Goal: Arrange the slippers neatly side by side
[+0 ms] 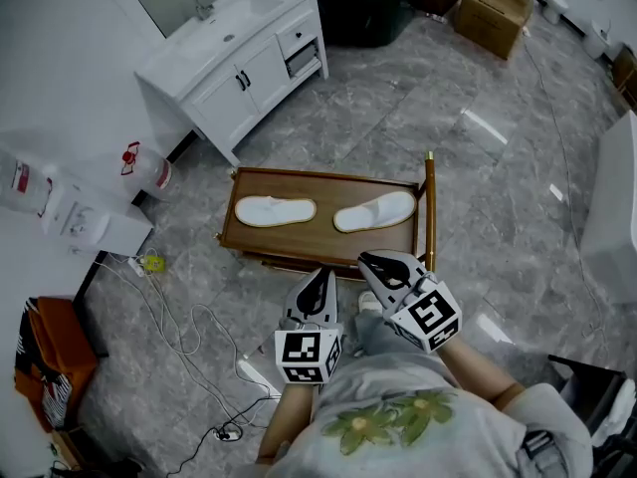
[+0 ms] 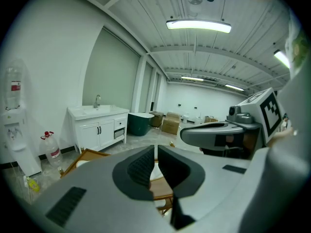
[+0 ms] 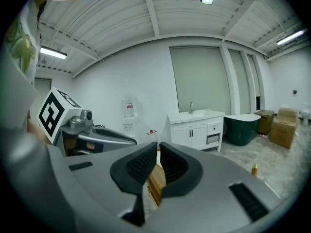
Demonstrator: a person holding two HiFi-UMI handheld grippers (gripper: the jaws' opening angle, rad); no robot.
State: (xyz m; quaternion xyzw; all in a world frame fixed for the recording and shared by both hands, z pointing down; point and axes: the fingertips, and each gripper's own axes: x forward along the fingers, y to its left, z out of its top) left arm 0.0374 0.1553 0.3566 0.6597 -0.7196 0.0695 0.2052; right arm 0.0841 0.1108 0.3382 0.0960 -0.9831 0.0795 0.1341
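Observation:
Two white slippers lie end to end on a low wooden tray table (image 1: 323, 239) in the head view, the left slipper (image 1: 275, 210) toward the left end and the right slipper (image 1: 375, 210) toward the right end, slightly angled. My left gripper (image 1: 318, 279) hovers just in front of the table's near edge, shut and empty. My right gripper (image 1: 377, 262) hangs beside it, to the right, also shut with nothing between its pads. In the left gripper view a sliver of slipper (image 2: 156, 171) shows past the shut left gripper (image 2: 156, 154). The right gripper (image 3: 158, 155) shows the table's wood (image 3: 156, 182).
A white vanity cabinet (image 1: 234, 63) stands beyond the table, a dark green tub (image 1: 363, 13) and cardboard boxes (image 1: 495, 10) farther back. A water dispenser (image 1: 70, 212), a bottle (image 1: 149, 170) and loose cables (image 1: 189, 337) lie at the left on the grey marble floor.

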